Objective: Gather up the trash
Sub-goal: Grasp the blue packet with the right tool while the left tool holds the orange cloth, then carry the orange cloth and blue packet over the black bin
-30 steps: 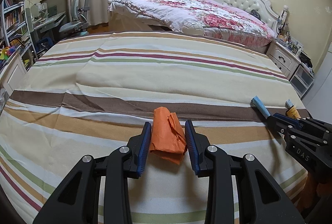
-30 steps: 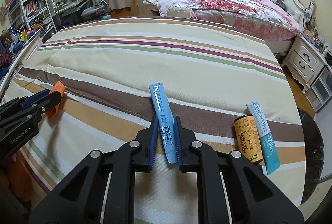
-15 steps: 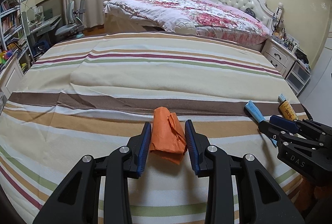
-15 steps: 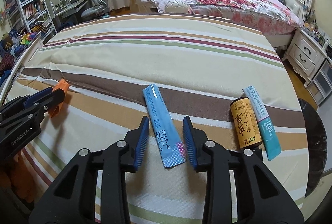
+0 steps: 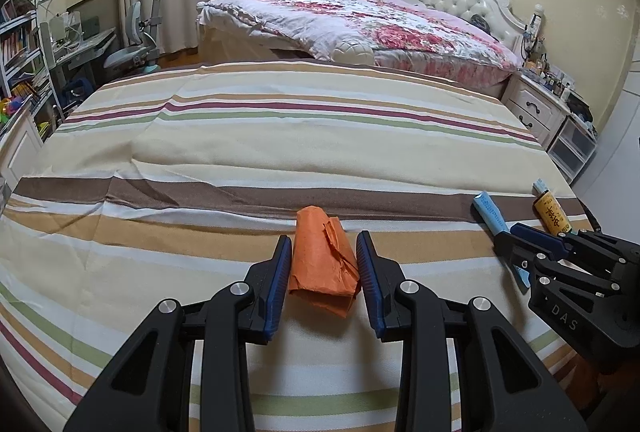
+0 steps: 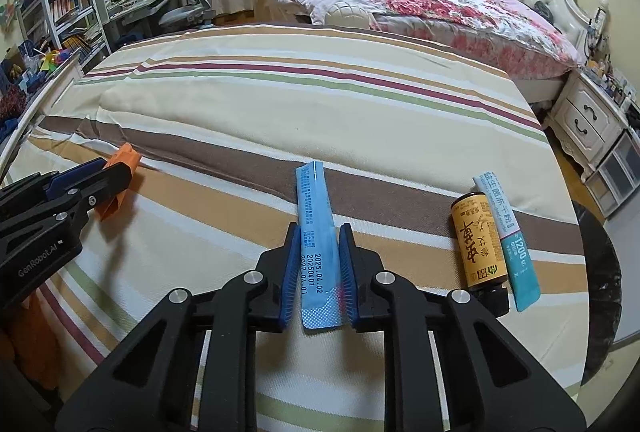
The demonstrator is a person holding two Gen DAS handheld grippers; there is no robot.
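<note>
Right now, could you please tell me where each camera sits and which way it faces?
Left wrist: sits on the left gripper, looking forward along its fingers over the striped bed at the orange paper; the right gripper shows at right.
Right wrist: sits on the right gripper, looking at the blue sachet, bottle and teal sachet; the left gripper shows at left.
Shared: bed, paper, blue sachet, bottle.

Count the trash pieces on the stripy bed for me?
4: orange paper between the left tool's fingers, blue sachet between the right tool's, brown bottle and teal sachet beside it.
</note>
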